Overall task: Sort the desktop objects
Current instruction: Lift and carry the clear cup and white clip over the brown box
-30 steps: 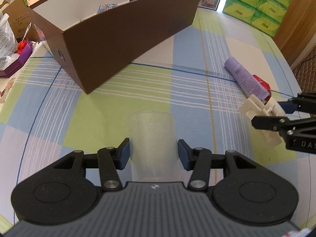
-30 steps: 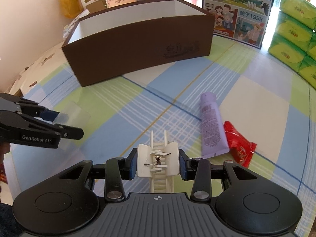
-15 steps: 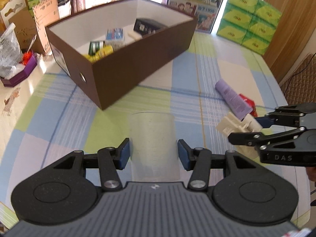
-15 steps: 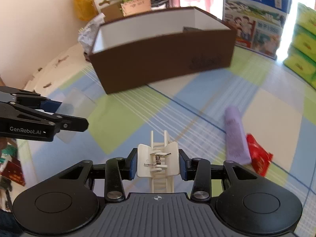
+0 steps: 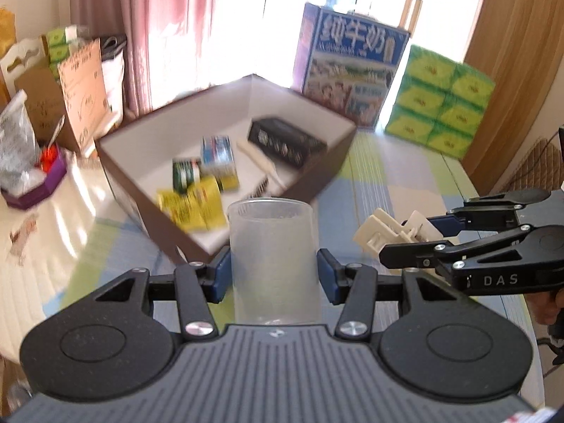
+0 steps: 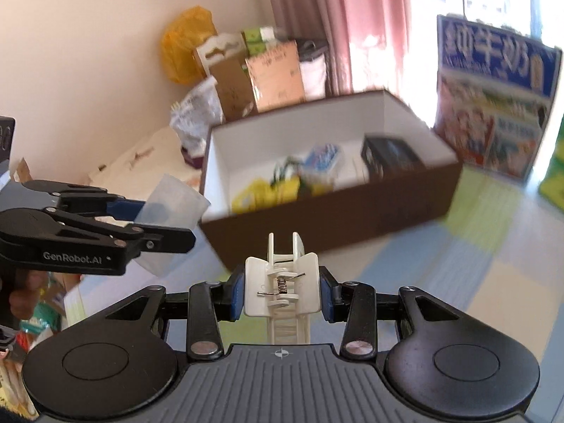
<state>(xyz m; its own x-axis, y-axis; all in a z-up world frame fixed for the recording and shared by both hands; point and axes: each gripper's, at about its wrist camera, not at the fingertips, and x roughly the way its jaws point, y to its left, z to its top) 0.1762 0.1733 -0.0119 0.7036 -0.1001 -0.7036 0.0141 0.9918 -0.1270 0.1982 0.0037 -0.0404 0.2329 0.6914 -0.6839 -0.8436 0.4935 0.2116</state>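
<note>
My left gripper (image 5: 274, 275) is shut on a frosted clear plastic cup (image 5: 273, 253), held in the air near the front corner of the brown box (image 5: 328, 176). It also shows in the right wrist view (image 6: 169, 225). My right gripper (image 6: 281, 292) is shut on a white spring clip (image 6: 282, 282), also lifted, in front of the brown box (image 6: 352, 215). The clip shows at the right of the left wrist view (image 5: 394, 232). The box holds a black carton (image 5: 285, 142), a yellow packet (image 5: 192, 204), a blue pack (image 5: 216, 151) and other small items.
A blue milk carton box (image 5: 349, 77) and stacked green tissue packs (image 5: 440, 105) stand behind the brown box. Cardboard boxes and bags (image 6: 246, 74) crowd the far left. A purple tray (image 5: 35, 190) sits at the left. The checked tablecloth (image 6: 493, 246) lies below.
Both grippers have risen and tilted up with their objects, nearer the brown box. The box's inside now shows. The purple tube and red packet have left view.
</note>
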